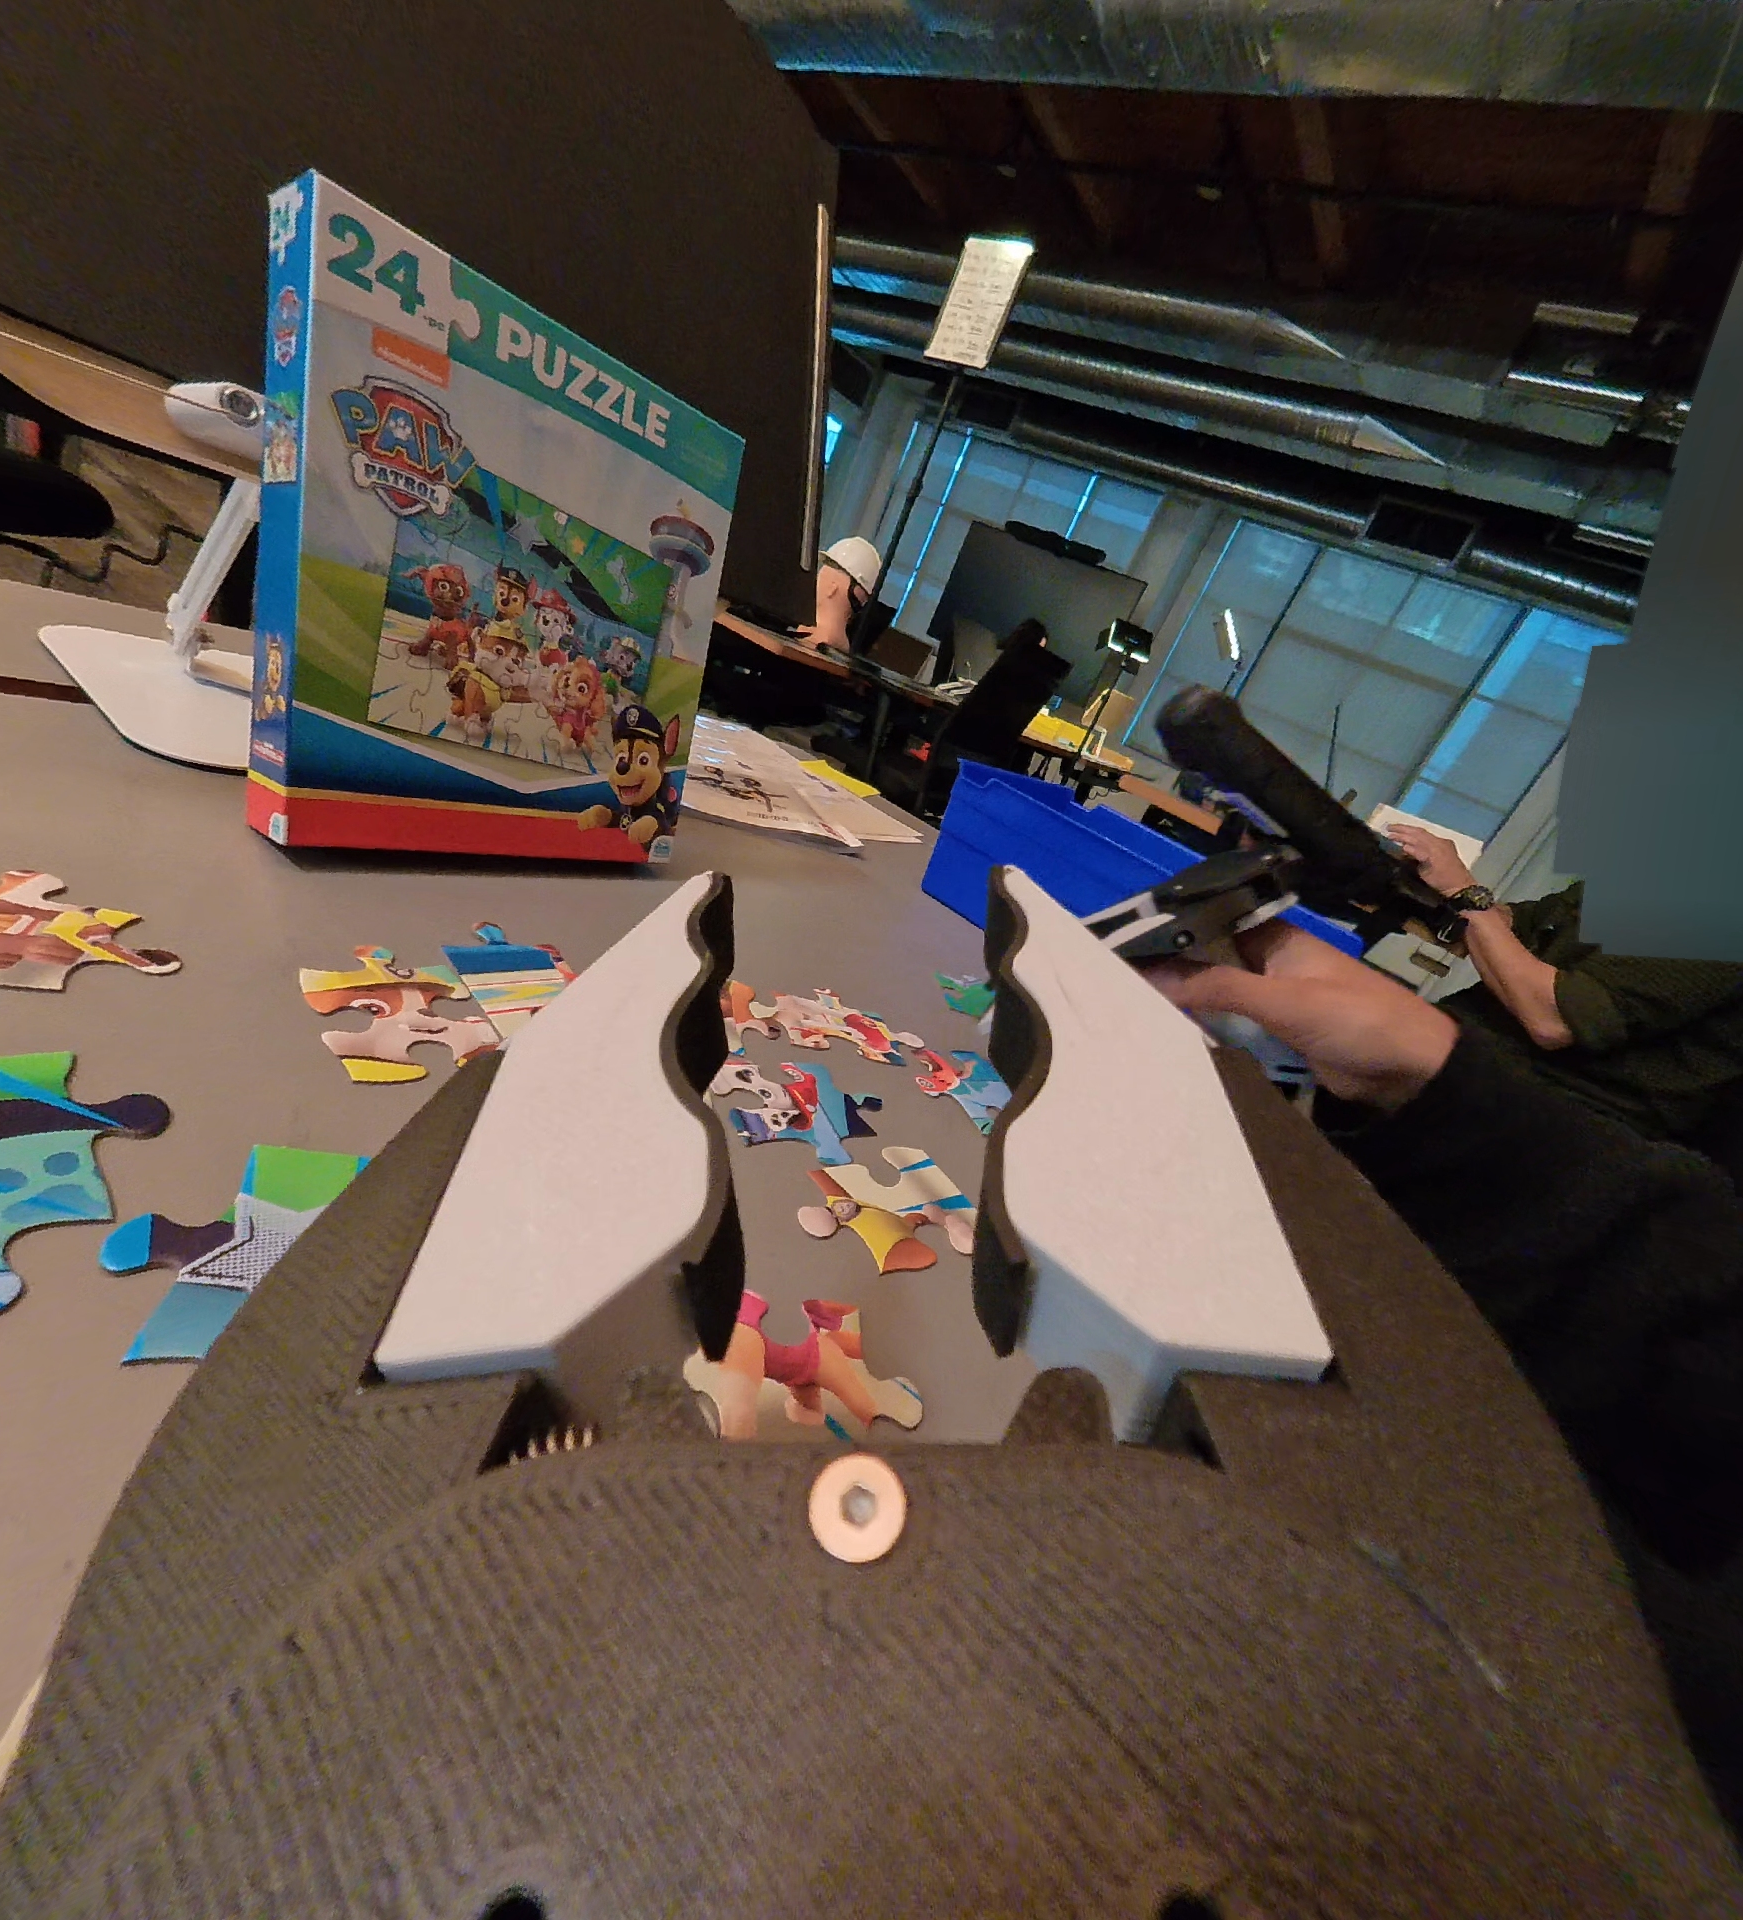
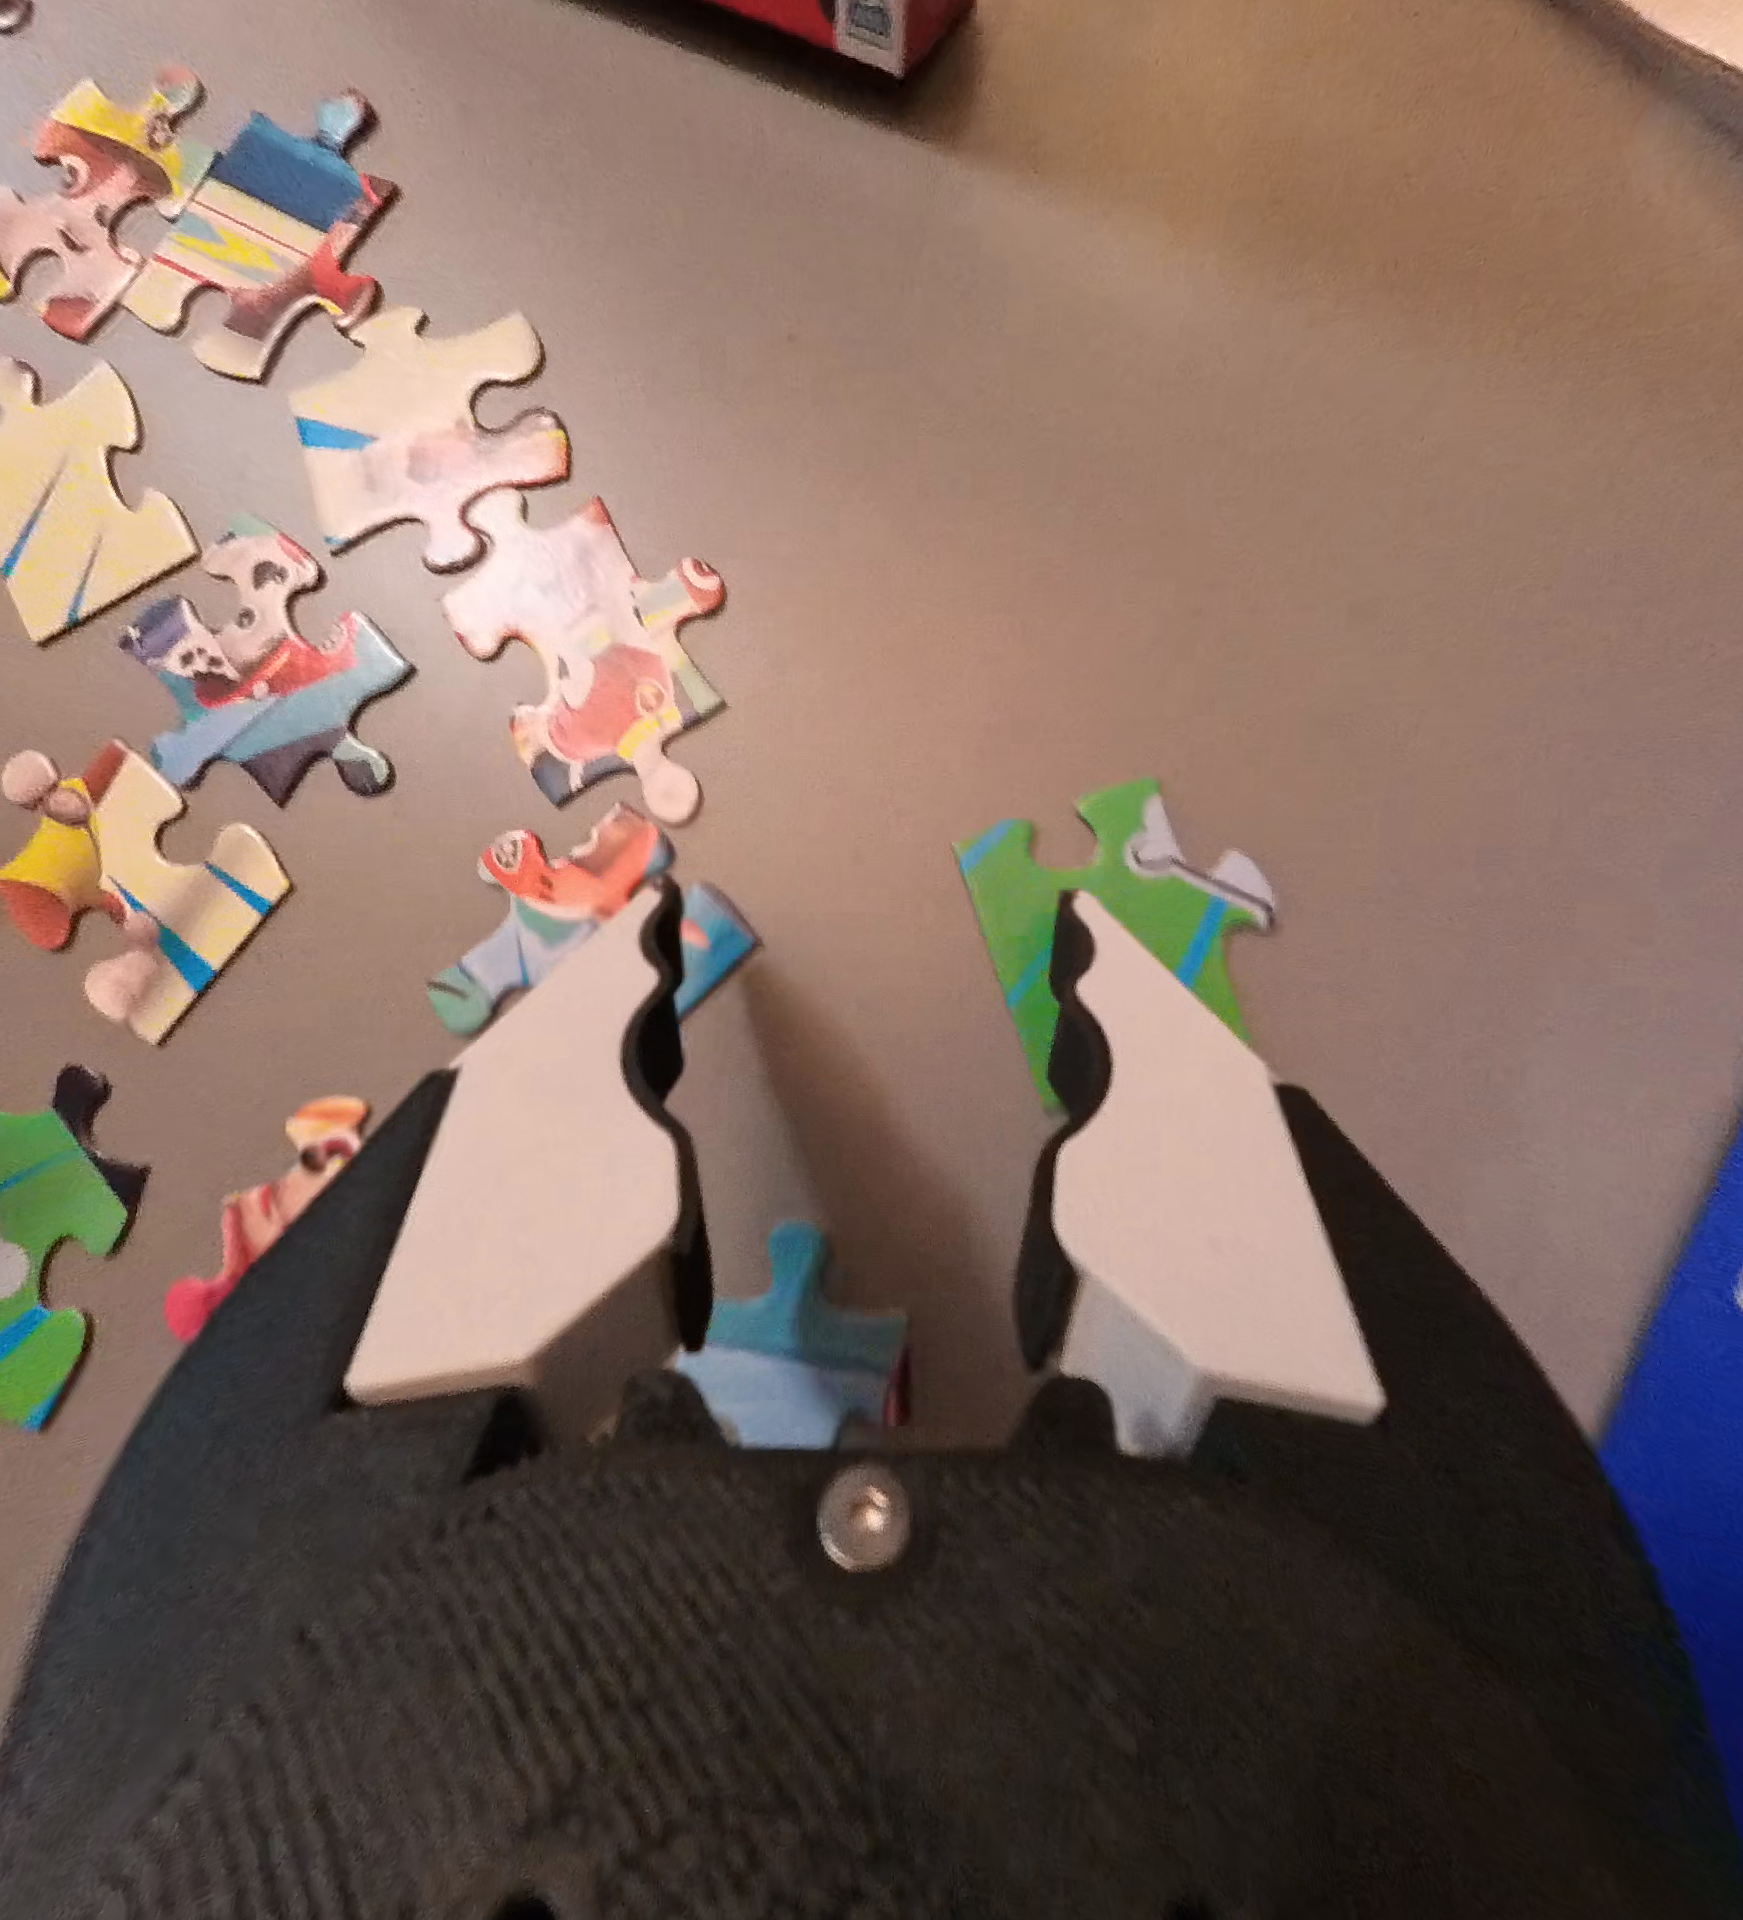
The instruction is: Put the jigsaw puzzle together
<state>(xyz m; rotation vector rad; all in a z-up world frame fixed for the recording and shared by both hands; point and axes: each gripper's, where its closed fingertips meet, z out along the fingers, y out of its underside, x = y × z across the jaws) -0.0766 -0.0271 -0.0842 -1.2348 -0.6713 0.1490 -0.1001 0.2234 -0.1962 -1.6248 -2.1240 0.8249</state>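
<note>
Puzzle pieces (image 2: 586, 644) lie loose and unjoined across the grey counter (image 2: 1158, 468), boxed picture (image 1: 493, 540) standing far left. Both tongs gape empty: left tongs (image 1: 856, 904) above pieces, right tongs (image 2: 867, 914) just beside a green piece (image 2: 1147, 883).

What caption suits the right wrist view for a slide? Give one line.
Right tongs open and empty above the grey table, between a green puzzle piece and a red-and-blue piece.
</note>
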